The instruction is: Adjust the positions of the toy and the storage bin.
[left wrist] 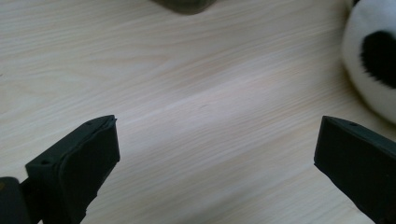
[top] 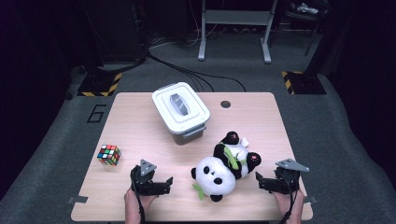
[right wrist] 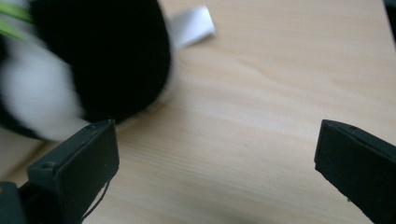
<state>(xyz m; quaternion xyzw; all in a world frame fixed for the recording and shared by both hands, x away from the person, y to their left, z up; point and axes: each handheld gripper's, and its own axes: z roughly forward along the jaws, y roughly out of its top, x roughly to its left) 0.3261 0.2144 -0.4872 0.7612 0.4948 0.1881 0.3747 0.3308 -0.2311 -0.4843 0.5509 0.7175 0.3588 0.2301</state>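
A soft toy panda (top: 224, 165) lies on the tabletop (top: 140, 126), close to the near edge and a bit toward the right side. Its big white head points to the near edge, and its black feet point toward the far right. A small white tag (right wrist: 194, 25) sticks out from it.

The right gripper (top: 261, 179) sits near the near right corner, just beside the panda's black foot. Its two black fingers (right wrist: 79, 163) stand wide apart and hold nothing. In the right gripper view, the panda's black and white fur is up by the left finger, not between the two. Only bare wood lies in the gap.

The left gripper (top: 166, 183) is by the near edge, on the other side of the panda's head. Its fingers (left wrist: 79, 163) are also spread wide and hold nothing. In the left gripper view, the white head with a black patch (left wrist: 373, 60) shows at the far right, past the right finger and apart from it.

So the panda lies between the two grippers, and neither one holds it.

A white box with a lid (top: 180, 109) stands near the middle of the far edge. A colourful cube (top: 109, 154) sits near the left edge.
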